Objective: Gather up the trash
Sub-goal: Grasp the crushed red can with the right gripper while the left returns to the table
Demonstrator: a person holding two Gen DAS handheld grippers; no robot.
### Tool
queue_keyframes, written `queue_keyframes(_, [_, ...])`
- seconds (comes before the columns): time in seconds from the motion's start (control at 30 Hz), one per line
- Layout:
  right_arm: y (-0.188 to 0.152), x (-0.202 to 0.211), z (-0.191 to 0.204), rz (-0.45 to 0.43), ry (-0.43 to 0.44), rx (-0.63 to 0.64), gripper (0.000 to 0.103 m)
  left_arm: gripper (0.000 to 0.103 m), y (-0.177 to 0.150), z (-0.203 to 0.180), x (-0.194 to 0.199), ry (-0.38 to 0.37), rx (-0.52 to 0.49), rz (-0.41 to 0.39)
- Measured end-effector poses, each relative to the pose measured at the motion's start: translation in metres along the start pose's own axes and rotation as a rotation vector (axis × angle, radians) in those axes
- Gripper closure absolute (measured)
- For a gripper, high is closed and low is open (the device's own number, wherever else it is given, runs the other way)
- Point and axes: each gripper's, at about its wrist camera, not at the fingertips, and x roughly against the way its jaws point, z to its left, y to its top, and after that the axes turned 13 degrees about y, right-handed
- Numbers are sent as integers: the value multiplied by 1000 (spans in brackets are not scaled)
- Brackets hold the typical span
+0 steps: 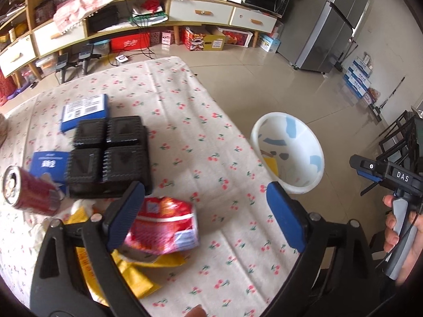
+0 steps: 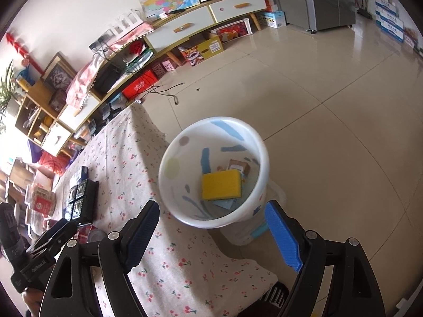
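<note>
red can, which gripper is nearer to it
Left. The left gripper hangs over the trash pile beside the red can; the right gripper is off by the bin.

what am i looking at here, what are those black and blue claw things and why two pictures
Those claws are hand-held grippers: a person holds one in each hand, and a fisheye camera on each looks out along its two fingers. One picture comes from the left gripper, the other from the right gripper. Both stand open and hold nothing.

The left view shows a table with a cherry-print cloth. On it lie a red can, a crumpled red wrapper, yellow packaging, a black tray and blue booklets.

The right view looks into a white bin standing on the floor beside the table. A yellow sponge already lies inside.
</note>
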Motion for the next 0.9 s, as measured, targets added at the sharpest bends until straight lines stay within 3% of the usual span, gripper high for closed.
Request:
queue_keyframes(0.4, [-19,-40,83,70,10,137,18,8,-30,91,27,111,76,-3])
queue_keyframes(0.7, [-40,-78,138,144,12,227,17,8,-60,158,23,173,161,53])
queue_keyframes(0.9, [-54,-103,162,203,19,244,17,8,-87,195,20,182,271,98])
